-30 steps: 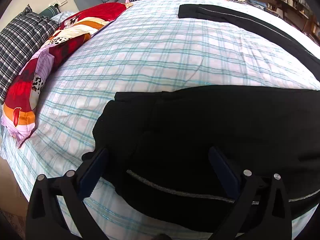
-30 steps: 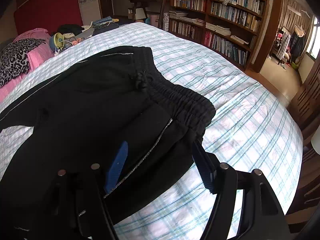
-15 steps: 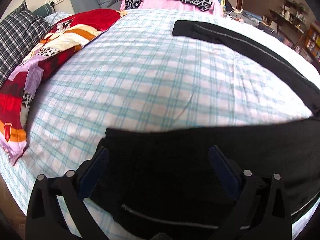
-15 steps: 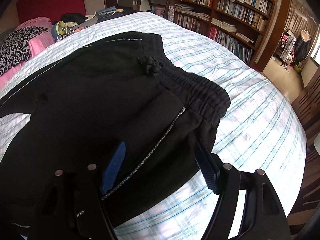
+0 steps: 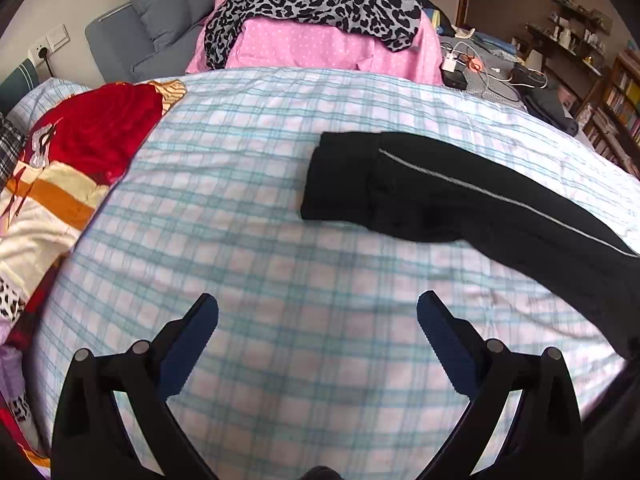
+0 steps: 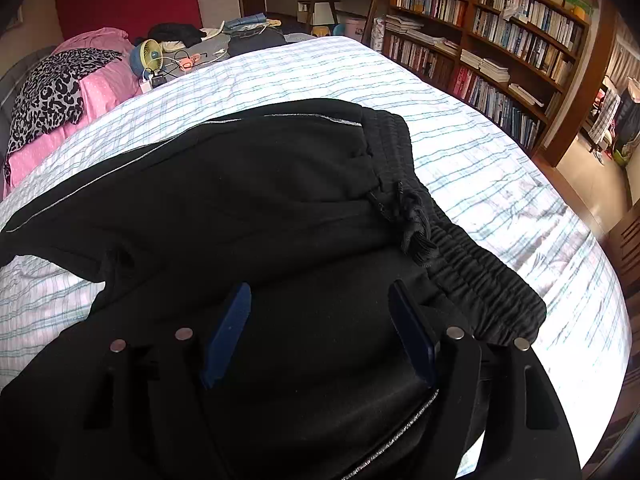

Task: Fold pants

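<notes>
A bed covered in a white quilt with pale blue and pink checks (image 5: 248,216) carries the black jogging pants with a thin silver side stripe (image 6: 248,200), spread flat, one leg (image 5: 440,196) stretching across the quilt. The right gripper (image 6: 320,320) hangs over the seat beside the gathered elastic waistband (image 6: 472,268), jaws parted, gripping nothing. The left gripper (image 5: 318,316) hovers over bare quilt, likewise spread and empty.

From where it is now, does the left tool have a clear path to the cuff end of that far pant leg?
Probably yes. The left tool is open and empty over bare checked bedspread, and the cuff of the black pants lies flat ahead with nothing between them.
</notes>
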